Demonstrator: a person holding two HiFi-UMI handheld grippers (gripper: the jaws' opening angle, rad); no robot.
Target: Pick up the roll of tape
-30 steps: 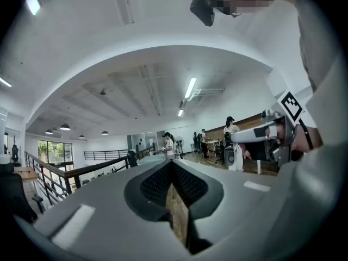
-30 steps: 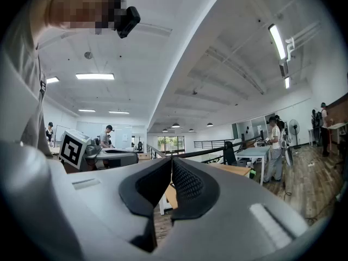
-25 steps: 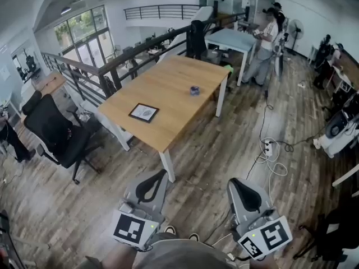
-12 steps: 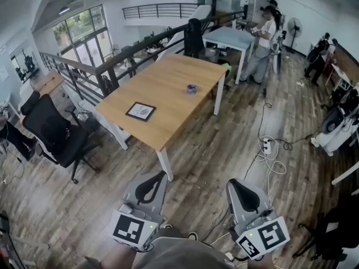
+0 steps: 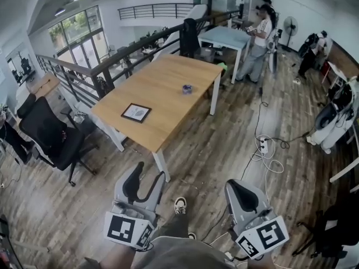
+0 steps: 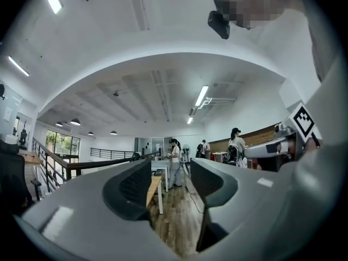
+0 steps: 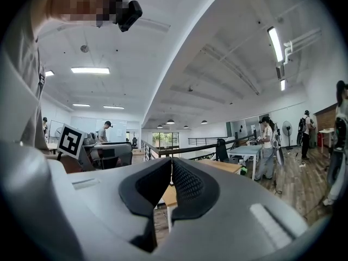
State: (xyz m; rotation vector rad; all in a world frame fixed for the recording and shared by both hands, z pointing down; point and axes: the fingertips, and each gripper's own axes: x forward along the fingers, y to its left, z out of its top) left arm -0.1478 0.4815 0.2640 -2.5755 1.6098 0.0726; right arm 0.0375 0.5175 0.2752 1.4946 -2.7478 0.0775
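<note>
The roll of tape (image 5: 187,88) is a small dark ring lying on the wooden table (image 5: 168,102) toward its far end, well ahead of both grippers. My left gripper (image 5: 150,170) is low at the left of the head view. Its jaws are opening and stand apart, with nothing between them. In the left gripper view only floor and a table leg show through the gap of the left gripper (image 6: 169,179). My right gripper (image 5: 234,182) is beside it at the right, shut and empty. Its pads (image 7: 185,181) meet in the right gripper view.
A dark framed picture (image 5: 136,112) lies on the table's near half. A black office chair (image 5: 49,137) stands at the left by a railing (image 5: 112,66). A power strip with cables (image 5: 262,145) lies on the floor at the right. People stand by a white table (image 5: 227,36) at the back.
The left gripper's jaws have gone from shut to wide apart. A shoe has stepped into view between the grippers, and the table has slid slightly left and up in the frame.
</note>
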